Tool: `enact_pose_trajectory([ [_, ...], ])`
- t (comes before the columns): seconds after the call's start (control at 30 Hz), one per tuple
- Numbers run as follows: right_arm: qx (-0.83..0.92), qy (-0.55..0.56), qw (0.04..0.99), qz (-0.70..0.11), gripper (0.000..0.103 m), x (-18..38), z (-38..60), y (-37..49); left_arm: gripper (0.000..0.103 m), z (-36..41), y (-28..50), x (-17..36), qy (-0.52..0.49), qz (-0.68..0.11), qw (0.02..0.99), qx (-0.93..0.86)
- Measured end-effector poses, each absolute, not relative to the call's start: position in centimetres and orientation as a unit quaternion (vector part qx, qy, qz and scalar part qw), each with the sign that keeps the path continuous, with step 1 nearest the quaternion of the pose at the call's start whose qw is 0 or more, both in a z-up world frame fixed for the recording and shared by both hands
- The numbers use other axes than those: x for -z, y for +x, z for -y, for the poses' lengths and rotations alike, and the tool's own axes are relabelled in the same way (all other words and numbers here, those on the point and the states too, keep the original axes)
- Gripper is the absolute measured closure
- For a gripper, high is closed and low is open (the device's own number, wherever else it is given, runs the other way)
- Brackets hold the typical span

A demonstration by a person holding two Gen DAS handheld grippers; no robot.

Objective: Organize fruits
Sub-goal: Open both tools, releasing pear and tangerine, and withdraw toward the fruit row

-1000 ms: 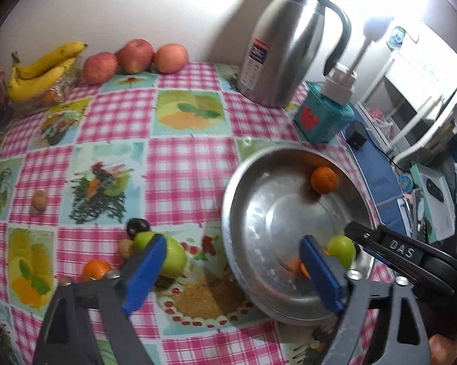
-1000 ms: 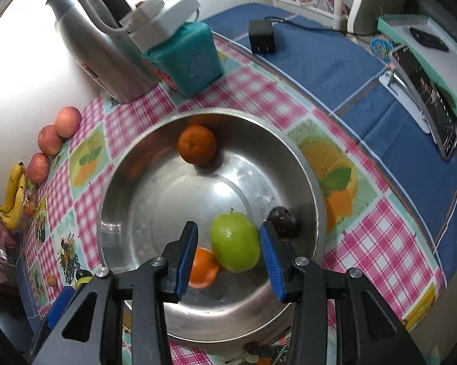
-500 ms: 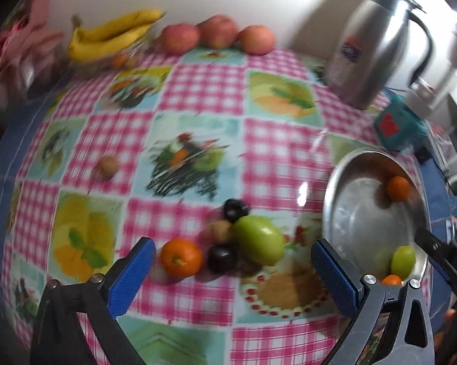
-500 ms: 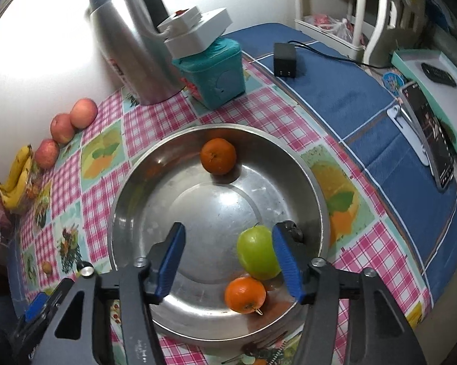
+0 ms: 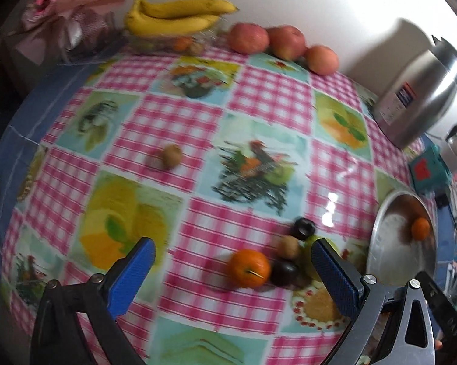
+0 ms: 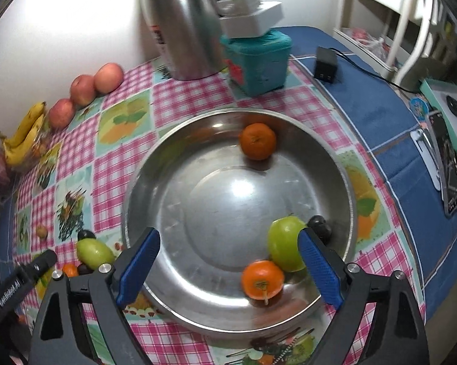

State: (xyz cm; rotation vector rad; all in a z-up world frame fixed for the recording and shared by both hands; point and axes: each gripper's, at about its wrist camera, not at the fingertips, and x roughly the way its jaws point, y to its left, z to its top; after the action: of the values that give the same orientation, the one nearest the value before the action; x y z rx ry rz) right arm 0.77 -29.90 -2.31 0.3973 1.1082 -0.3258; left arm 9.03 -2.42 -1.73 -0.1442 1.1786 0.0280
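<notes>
In the left wrist view my left gripper (image 5: 232, 251) hangs open over a cluster on the checked cloth. The cluster holds an orange (image 5: 249, 269), two dark plums (image 5: 284, 272), a small brown fruit (image 5: 288, 247) and a green fruit (image 5: 307, 261) half hidden by the right finger. Another brown fruit (image 5: 172, 155) lies alone farther off. My right gripper (image 6: 228, 237) is over the steel bowl (image 6: 137, 188), its jaws opening and pressing on nothing. The bowl holds a green apple (image 6: 284, 246) beside the right finger, two oranges (image 6: 261, 279) (image 6: 257, 141) and a dark plum (image 6: 319, 228).
Bananas (image 5: 179, 15) and three red apples (image 5: 249, 38) line the wall. A steel jug (image 6: 182, 24), a teal box (image 6: 258, 60) and a black charger (image 6: 325, 67) stand behind the bowl. Blue cloth with a phone (image 6: 450, 170) lies to the right.
The left gripper swung left, away from the bowl, to above the fruit cluster. The right gripper's jaws spread and let go of the green apple, which now rests beside an orange.
</notes>
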Motion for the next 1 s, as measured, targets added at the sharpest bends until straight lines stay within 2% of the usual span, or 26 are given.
enact_pose_trajectory([
  [0.4, 0.085, 0.156, 0.822, -0.542, 0.011, 2.1, 24.9, 1.7, 0.0, -2.3, 8.9, -1.0, -0.027, -0.515, 0.855, -0.061],
  [1.0, 0.064, 0.139, 0.811, -0.565, 0.011, 2.0, 19.5, 2.8, 0.0, -6.4, 8.7, -2.1, -0.063, -0.504, 0.859, -0.067],
])
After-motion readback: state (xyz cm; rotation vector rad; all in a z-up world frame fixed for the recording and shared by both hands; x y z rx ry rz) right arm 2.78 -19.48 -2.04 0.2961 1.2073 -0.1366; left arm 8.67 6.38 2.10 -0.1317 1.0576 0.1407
